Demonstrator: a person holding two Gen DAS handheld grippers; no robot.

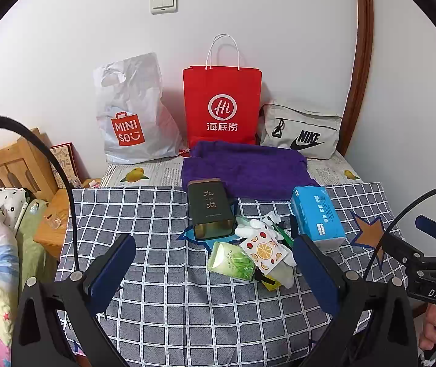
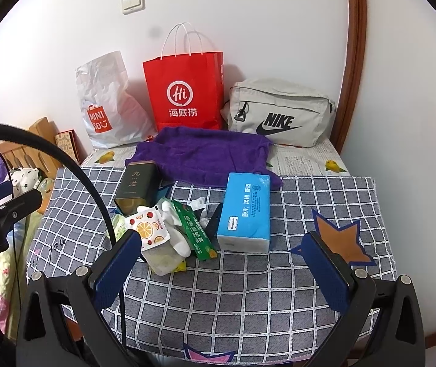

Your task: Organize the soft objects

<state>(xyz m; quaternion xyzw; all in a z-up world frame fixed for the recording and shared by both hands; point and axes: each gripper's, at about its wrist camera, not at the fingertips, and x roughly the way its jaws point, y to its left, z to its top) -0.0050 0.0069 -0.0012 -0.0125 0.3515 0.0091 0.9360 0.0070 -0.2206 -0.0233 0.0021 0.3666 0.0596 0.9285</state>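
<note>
Both the left gripper (image 1: pixel 214 270) and the right gripper (image 2: pixel 228 263) are hovering spread and empty, just short of the purple towel (image 2: pixel 205 159) lying behind the blue tissue pack (image 2: pixel 245 211).

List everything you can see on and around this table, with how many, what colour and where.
checked cloth: one, grey and white, covering the table
purple towel: one, behind the pile
blue tissue pack: one, right of the pile
dark tin: one, lying at the pile's left rear
fruit-print packet: one, white, on top of the pile
green sachet: one, mid-pile
white plastic bag: one, back left
red paper bag: one, back centre
grey Nike bag: one, back right
light switch: one, on the wall
left gripper: open
right gripper: open
</note>
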